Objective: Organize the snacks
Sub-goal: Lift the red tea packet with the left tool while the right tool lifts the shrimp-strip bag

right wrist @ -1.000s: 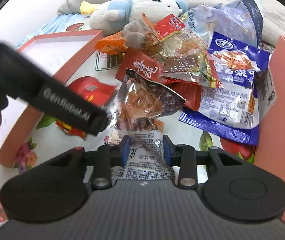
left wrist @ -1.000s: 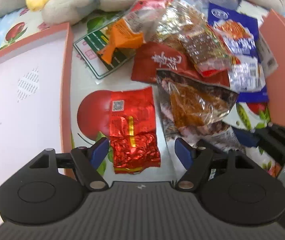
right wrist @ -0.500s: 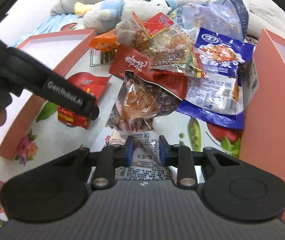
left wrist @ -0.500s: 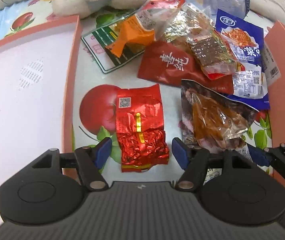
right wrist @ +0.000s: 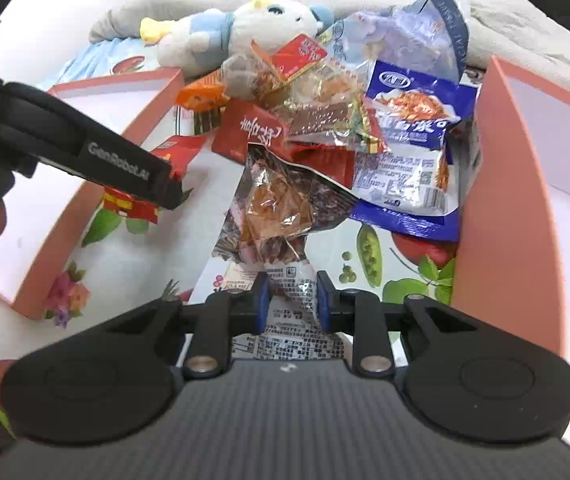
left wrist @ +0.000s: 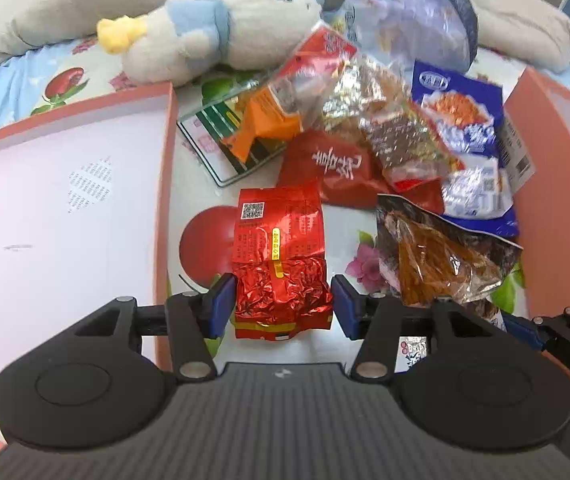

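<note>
A red foil packet lies on the fruit-print cloth. My left gripper straddles its near end, blue pads touching both sides. In the right wrist view the left gripper covers part of that packet. My right gripper is shut on the near end of a clear packet of brown snacks, which also shows in the left wrist view. A pile of snacks lies beyond: a dark red pack, a blue bag, an orange pack.
A shallow orange-rimmed box with a white floor lies left. A second orange box wall stands right. A plush toy and a grey blanket lie at the back. A large pale bag rests behind the pile.
My left gripper has moved forward over the red foil packet and its fingers have closed in on it. My right gripper has narrowed onto the clear packet's end.
</note>
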Demonstrator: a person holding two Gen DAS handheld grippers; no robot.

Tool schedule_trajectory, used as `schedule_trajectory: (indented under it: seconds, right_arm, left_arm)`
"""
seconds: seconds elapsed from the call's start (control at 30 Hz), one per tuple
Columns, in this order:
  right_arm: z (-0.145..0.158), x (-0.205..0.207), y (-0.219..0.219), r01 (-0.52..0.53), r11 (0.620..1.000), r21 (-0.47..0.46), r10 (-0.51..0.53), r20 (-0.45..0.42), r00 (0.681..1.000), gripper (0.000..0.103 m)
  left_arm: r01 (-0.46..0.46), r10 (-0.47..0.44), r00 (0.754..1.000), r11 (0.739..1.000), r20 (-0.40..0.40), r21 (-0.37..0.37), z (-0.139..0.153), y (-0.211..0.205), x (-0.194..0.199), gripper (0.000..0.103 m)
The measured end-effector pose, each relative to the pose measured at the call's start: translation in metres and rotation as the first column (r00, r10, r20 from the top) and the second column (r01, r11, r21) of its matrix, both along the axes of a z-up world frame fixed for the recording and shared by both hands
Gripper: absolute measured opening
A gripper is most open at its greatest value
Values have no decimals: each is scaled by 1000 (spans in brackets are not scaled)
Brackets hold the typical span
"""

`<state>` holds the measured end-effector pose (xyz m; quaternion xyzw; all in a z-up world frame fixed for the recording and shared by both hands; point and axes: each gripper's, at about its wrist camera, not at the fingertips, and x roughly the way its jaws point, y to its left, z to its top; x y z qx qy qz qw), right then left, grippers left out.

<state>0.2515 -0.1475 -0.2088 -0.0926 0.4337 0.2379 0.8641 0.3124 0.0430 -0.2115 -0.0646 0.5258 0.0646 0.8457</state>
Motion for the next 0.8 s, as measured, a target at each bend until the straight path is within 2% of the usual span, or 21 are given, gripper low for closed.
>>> schedule_trajectory:
  seconds: [0.23,0.5,0.8]
  right_arm:
    - [28,-10,-9,36,999,32,-38,43,998,27]
    - [68,-25,-16,53,996,68,-60,115,992,27]
    - [107,-32,-27,75,992,106,-93,179,979,27]
  left_arm:
    - [-16,17,998,1000,59,-11,34,2,-18,58]
    - [5,1,991,999,133,-39,79,-4,-42,58]
    - [12,4,977,997,214,-75,123,-7,-56,58]
